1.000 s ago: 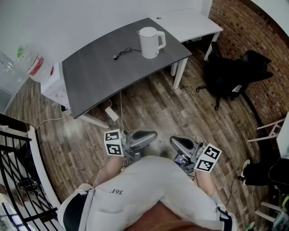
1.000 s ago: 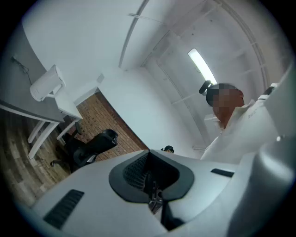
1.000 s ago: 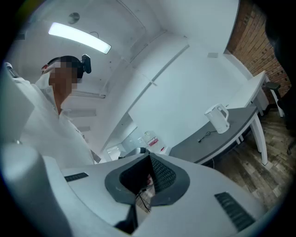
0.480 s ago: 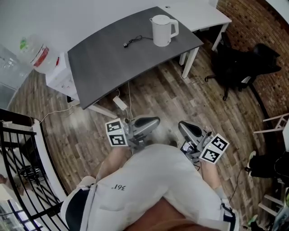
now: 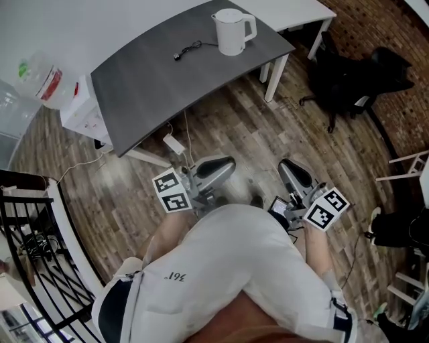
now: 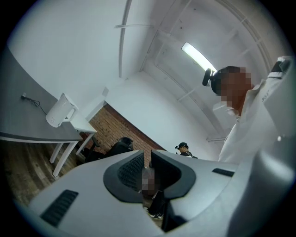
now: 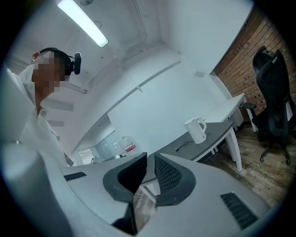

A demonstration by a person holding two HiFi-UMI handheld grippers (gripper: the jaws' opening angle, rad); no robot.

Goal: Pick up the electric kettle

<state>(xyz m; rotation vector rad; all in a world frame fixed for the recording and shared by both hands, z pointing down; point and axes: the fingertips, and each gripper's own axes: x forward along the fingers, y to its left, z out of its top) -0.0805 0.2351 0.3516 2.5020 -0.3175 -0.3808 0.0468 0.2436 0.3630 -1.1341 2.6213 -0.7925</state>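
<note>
A white electric kettle (image 5: 233,31) stands upright on the far right part of a dark grey table (image 5: 147,87), beside a loose black cable (image 5: 191,49). It also shows in the left gripper view (image 6: 59,111) and in the right gripper view (image 7: 196,129). Both grippers hang low in front of the person's legs, far from the table. The left gripper (image 5: 230,163) (image 6: 146,162) has its jaws a sliver apart, just starting to open, with nothing between them. The right gripper (image 5: 287,165) (image 7: 151,163) is opening its jaws and is also empty.
A white desk (image 5: 295,13) adjoins the table on the right, with a black office chair (image 5: 348,80) by the brick wall. A water bottle (image 5: 50,84) stands at the table's left and a black railing (image 5: 27,228) lower left. A power strip (image 5: 174,144) lies on the wooden floor.
The head view has swung, so the table and kettle sit higher in the picture. The right gripper has moved out to the right and turned; the left gripper has shifted slightly right.
</note>
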